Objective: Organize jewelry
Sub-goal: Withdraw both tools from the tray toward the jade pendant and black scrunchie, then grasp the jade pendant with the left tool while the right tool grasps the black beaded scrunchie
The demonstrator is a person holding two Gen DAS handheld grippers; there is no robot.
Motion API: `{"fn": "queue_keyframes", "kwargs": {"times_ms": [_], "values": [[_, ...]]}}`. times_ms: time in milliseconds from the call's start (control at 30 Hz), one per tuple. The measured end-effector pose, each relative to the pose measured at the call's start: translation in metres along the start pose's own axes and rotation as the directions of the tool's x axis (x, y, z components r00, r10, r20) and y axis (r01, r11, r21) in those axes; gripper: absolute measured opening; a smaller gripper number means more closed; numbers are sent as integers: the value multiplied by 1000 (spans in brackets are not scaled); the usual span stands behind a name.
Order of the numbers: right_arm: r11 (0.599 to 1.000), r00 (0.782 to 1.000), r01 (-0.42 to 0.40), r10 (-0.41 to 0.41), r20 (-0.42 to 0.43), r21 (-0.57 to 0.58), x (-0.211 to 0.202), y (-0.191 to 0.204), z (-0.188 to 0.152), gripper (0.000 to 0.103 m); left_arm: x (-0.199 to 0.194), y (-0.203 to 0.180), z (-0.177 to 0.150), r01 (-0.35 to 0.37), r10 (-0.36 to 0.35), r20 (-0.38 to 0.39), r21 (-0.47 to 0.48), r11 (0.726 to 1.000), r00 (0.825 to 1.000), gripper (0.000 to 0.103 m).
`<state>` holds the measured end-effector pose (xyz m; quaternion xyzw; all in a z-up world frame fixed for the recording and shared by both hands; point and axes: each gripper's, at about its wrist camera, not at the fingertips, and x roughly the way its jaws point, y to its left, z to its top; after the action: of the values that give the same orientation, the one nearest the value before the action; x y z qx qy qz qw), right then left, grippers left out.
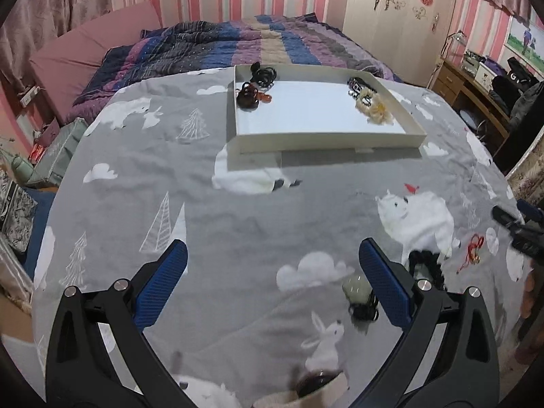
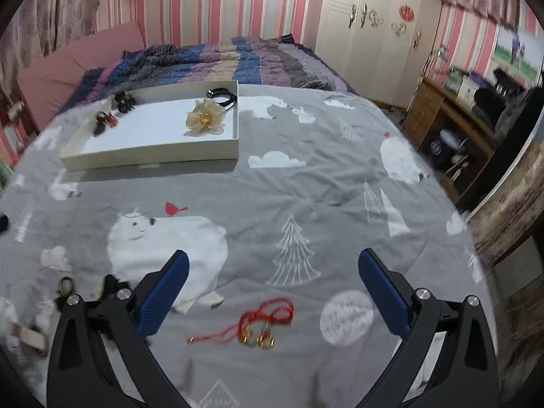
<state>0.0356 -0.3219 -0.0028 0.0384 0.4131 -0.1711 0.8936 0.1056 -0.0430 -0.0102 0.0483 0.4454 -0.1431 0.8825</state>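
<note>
Now we hold our left hand-held gripper (image 1: 272, 265) wide apart over the grey bedspread (image 1: 238, 231), with nothing between its blue pads. Just inside its right finger lies a pale green pendant (image 1: 355, 287) on a dark cord, touching the cloth. Further right, near the bed's right edge in this view, lies a red cord necklace (image 1: 471, 251).

Our right hand-held gripper (image 2: 273, 272) also stands wide, holding nothing. The red cord necklace (image 2: 261, 319), with its gold charms, lies on the bedspread (image 2: 306, 197) between and just below its fingers, untouched.

Beyond both grippers, toward the far end of the bed, sits a shallow white tray (image 1: 323, 141). In its far left corner lie dark hair ties (image 1: 263, 74) and a brown clip (image 1: 250, 97); along its right side rest a cream fabric flower (image 1: 372, 107) and a dark beaded piece (image 1: 355, 85). A striped quilt (image 1: 238, 40) lies behind the tray.
</note>
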Motion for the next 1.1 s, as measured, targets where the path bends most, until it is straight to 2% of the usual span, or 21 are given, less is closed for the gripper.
{"fn": "queue_keyframes", "kwargs": {"times_ms": [67, 167, 367, 567, 667, 800, 967, 1100], "values": [[997, 999, -47, 46, 19, 63, -14, -15, 0, 100, -6, 0, -5, -11, 11, 8, 2, 1000, 1000, 100], [992, 998, -51, 46, 52, 111, -29, -25, 0, 100, -12, -4, -8, 1, -1, 18, 1, 1000, 1000, 100], [991, 995, -62, 53, 84, 117, -37, -21, -10, 100, -11, -13, -20, 34, -34, 0, 28, 999, 999, 100], [990, 997, -81, 82, -3, 119, -17, -20, -21, 100, 0, -18, -31, 80, -80, -35, -1, 997, 996, 100], [989, 994, -98, 102, -28, 114, -7, -15, -28, 100, 6, -25, -35, 76, -75, -54, 18, 997, 996, 100], [995, 995, -78, 81, -59, 66, 3, -2, -34, 100, 15, -37, -40, 78, -74, -80, 48, 996, 994, 99], [998, 994, -66, 65, -85, -3, 10, 17, -37, 99, 22, -49, -47, 105, -96, -112, 82, 991, 989, 88], [995, 992, -94, 91, -91, -27, 10, 27, -37, 99, 26, -58, -54, 130, -116, -142, 92, 987, 983, 86]]}}
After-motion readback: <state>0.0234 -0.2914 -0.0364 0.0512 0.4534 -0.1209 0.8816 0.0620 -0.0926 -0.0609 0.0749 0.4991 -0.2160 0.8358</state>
